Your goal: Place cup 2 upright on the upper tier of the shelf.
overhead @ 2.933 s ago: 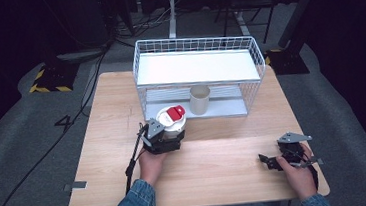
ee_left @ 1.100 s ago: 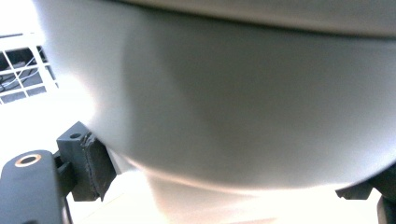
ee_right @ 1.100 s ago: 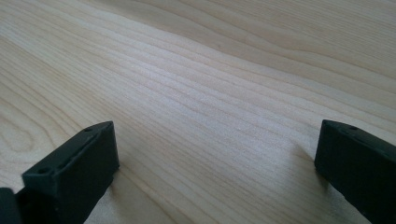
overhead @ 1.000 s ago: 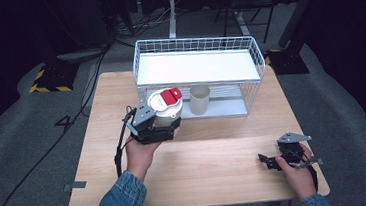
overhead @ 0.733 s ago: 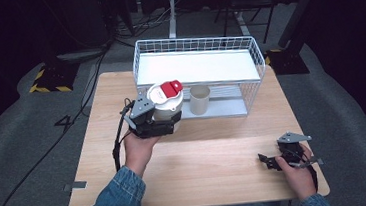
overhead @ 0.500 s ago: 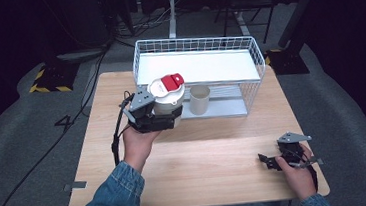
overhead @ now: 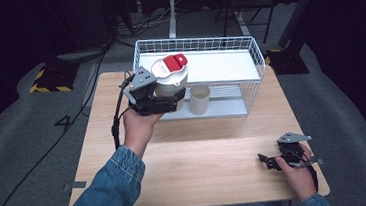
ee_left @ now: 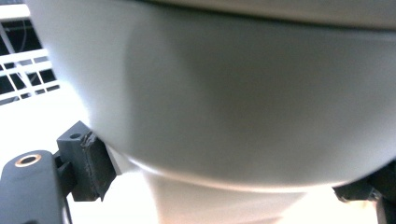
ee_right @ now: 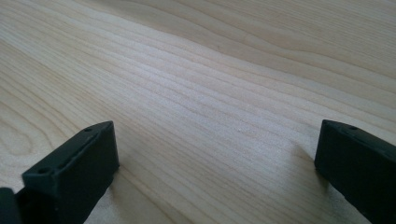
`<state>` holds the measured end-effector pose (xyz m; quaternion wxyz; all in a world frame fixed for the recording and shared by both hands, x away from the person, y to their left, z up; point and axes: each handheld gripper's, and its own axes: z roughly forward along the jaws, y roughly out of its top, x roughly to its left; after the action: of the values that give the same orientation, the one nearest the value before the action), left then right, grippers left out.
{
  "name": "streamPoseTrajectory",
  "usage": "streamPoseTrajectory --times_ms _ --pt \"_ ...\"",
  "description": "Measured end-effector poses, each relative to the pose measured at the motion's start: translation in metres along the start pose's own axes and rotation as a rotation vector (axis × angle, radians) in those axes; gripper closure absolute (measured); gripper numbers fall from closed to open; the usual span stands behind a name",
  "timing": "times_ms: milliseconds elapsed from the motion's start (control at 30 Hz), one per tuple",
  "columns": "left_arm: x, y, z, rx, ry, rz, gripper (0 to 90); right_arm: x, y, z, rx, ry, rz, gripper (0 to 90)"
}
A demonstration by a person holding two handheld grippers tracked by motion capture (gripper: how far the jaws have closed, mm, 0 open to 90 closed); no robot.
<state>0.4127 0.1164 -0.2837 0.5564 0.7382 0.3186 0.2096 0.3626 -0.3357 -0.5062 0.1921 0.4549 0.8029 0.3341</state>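
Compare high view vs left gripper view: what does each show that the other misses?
High view: the jar's red-and-white lid, the paper cup on the lower shelf of the wire rack, the wooden table, and the right hand-held gripper resting on it.

Left gripper view: close up, the black pads pressed against the jar's wall.

Both: the left hand-held gripper clamped on the white jar, with the rack's white wire behind.
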Motion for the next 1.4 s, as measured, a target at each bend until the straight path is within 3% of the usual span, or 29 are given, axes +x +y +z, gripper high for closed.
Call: streamPoseTrajectory --times_ms 367,833,1000,1100,1267,1400 --pt "0.012 0.031 0.014 -0.039 0.014 -0.011 13.3 0.001 0.0 0.0 0.001 -0.006 0.004 0.0" --pt "0.023 0.054 0.041 -0.091 0.031 -0.016 13.3 0.001 0.0 0.0 0.001 -0.006 0.003 0.0" --pt "0.026 0.06 0.054 -0.087 0.05 -0.007 13.2 0.001 0.0 0.0 0.001 -0.006 0.004 0.0" --pt "0.031 0.063 0.062 -0.087 0.037 -0.02 13.3 0.001 0.0 0.0 0.0 -0.006 0.004 0.0" --pt "0.039 0.063 0.075 -0.097 0.062 -0.054 13.3 0.001 0.0 0.0 0.0 -0.004 0.004 0.0" --pt "0.04 0.062 0.086 -0.082 0.124 -0.02 13.3 0.001 0.0 0.0 -0.001 -0.004 0.006 0.0"
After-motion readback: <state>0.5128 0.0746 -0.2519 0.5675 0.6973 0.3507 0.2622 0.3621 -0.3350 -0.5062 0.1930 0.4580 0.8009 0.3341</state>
